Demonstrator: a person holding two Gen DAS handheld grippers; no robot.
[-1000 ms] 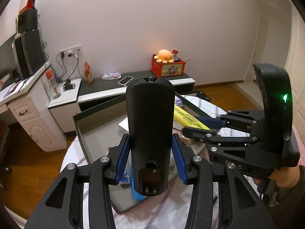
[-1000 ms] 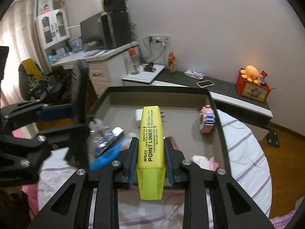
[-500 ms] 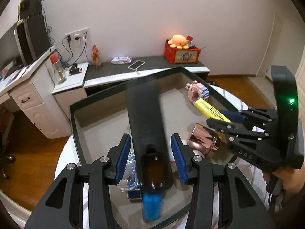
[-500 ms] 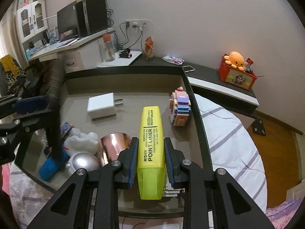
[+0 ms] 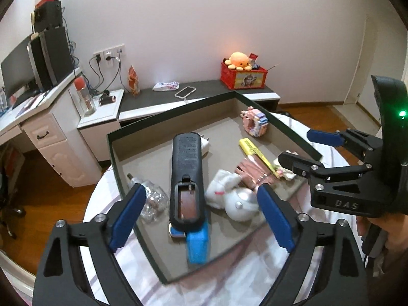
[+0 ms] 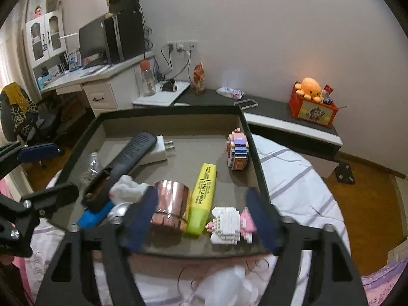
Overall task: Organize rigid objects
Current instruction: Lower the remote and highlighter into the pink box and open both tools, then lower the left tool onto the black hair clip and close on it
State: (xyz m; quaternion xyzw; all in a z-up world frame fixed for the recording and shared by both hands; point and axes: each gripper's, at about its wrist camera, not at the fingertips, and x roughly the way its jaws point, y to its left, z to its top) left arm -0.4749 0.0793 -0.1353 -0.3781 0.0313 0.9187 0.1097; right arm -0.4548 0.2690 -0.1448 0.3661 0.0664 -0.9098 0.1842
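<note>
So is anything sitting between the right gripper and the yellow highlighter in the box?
Nothing visible. The right gripper, its jaws opening, hangs just over the near end of the yellow highlighter, which lies free on the box floor. The copper cup touches its left side, and the white brick figure sits right.

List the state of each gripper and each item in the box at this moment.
left gripper: jaws opening, nothing gripped
right gripper: jaws opening, nothing gripped
black remote: lying in the box, battery cover off, near end propped on a blue object
yellow highlighter: lying flat, capped, beside the copper cup
copper cup: on its side
white charger: flat, prongs exposed
</note>
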